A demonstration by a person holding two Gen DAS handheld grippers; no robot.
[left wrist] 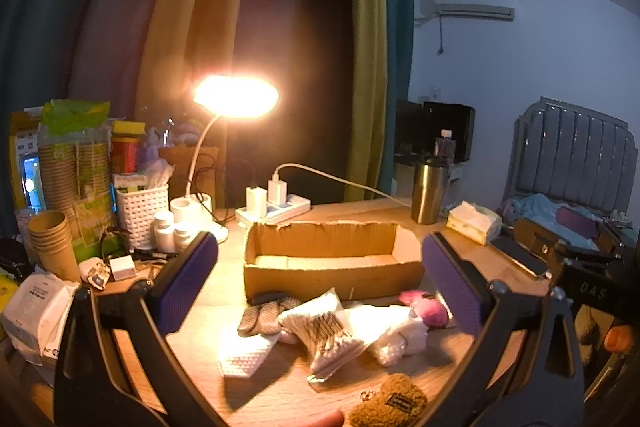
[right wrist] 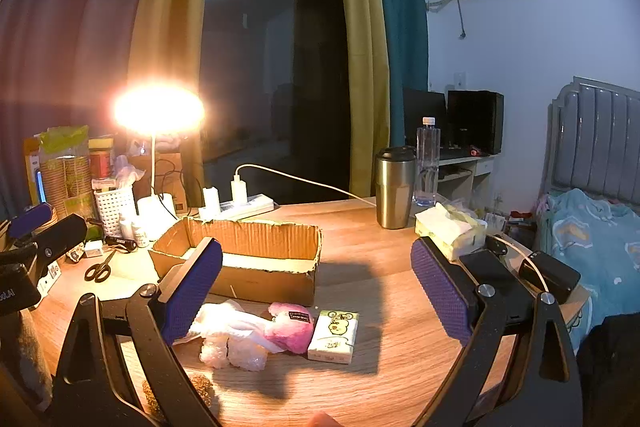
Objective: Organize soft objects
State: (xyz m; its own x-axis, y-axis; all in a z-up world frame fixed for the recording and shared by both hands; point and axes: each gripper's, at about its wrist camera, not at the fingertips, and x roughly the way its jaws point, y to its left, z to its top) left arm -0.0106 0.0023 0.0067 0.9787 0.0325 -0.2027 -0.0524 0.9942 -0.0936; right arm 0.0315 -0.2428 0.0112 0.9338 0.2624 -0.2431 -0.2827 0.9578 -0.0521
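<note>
1. My left gripper hangs above the wooden desk, its two purple-padded fingers spread wide apart with nothing between them.
2. My right gripper hovers over the same desk, its purple pads likewise far apart and gripping nothing.
3. The open brown cardboard box sits on the desk beyond both grippers, and what I can see of its inside is bare.
4. The soft things lie in a loose cluster just in front of the box: a pair of grey knitted gloves, a clear bag of cotton swabs overlapping a white dotted cloth, crumpled white plastic wrap, and a pink plush pouch.
5. A white tissue packet with a green cartoon print lies touching the pink pouch on its right.
6. A brown fuzzy plush with a dark label rests nearest me, at the lower edge of the left view.
7. A glowing white desk lamp stands behind the box, left of a steel tumbler.
</note>
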